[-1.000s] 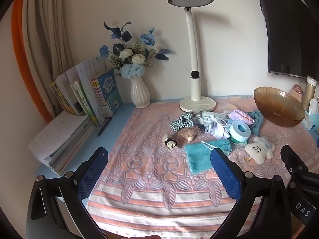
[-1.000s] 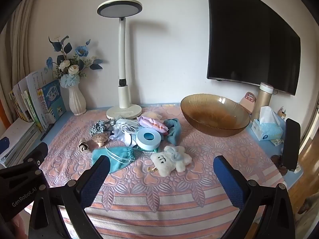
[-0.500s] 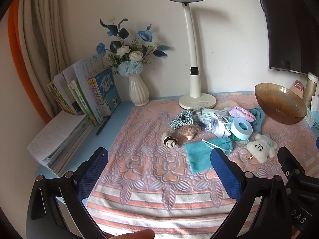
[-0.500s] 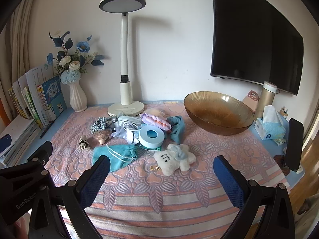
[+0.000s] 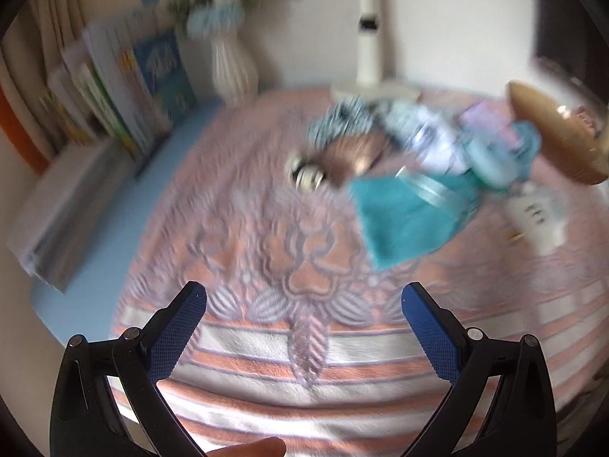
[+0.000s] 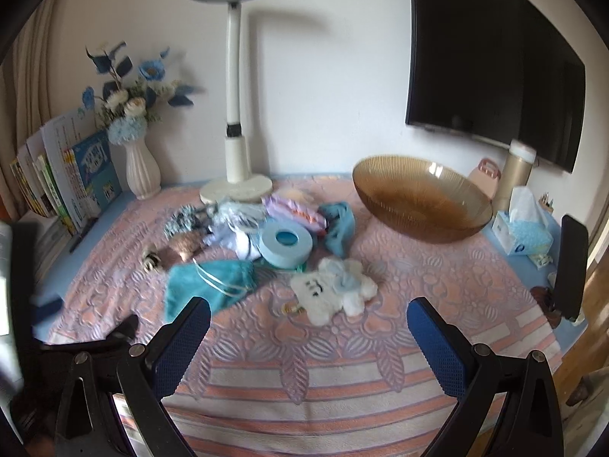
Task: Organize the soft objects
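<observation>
Presently: left gripper [image 5: 304, 301], jaws spread wide, nothing between them, over the patterned pink towel [image 5: 304, 346] on the surface. Right gripper [image 6: 308, 318], jaws likewise spread and empty, over the same towel.

Ahead of the left jaws, apart: teal drawstring pouch [image 5: 403, 217]; view blurred. Ahead of the right jaws: white plush toy [image 6: 331, 289], near but not touching. Behind these, a heap: blue tape roll [image 6: 285, 240], teal cloth [image 6: 338, 224], lilac packet [image 6: 293, 209], scrunchie [image 6: 182, 221], small brown fuzzy item [image 6: 182, 245].

Surroundings: amber glass bowl [image 6: 422, 198] at right, empty; desk lamp [image 6: 236, 186]; vase of blue flowers [image 6: 141, 171]; books [image 6: 68, 182]; tissue box [image 6: 523, 234]; wall screen [image 6: 491, 53]. Nothing stands between jaws and heap.
</observation>
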Tool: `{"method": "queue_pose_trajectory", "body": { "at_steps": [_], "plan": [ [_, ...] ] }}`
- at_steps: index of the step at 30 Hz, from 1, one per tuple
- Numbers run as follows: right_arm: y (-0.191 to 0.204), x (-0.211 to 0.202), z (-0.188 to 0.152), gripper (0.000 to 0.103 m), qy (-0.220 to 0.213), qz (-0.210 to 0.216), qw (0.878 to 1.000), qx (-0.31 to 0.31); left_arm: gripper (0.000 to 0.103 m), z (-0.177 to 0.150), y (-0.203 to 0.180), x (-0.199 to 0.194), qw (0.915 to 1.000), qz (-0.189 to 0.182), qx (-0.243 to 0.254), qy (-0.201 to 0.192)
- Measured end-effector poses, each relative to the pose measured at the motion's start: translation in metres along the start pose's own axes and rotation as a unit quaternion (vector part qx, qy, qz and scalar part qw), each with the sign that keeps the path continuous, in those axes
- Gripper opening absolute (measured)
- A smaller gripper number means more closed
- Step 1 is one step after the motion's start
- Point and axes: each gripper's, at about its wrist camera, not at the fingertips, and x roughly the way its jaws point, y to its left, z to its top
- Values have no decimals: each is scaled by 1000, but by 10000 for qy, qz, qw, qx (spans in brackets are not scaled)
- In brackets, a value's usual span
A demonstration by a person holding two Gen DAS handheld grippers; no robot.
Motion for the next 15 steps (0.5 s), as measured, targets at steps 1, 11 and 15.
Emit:
{"method": "queue_pose_trajectory", "body": {
  "at_steps": [1, 11, 15],
  "plan": [
    [-1, 4, -1, 103, 62, -14, 10000, -4, 102, -2, 1, 13, 9998, 175, -11, 118],
    [-5, 59, -11, 103, 717, -117, 9974, -37, 102, -13, 31, 41, 9930, -516, -1006, 339],
    [-4, 71, -14, 103, 853, -59, 9963, -70, 103, -26, 25, 31, 9961, -564, -665, 114]
  ]
}}
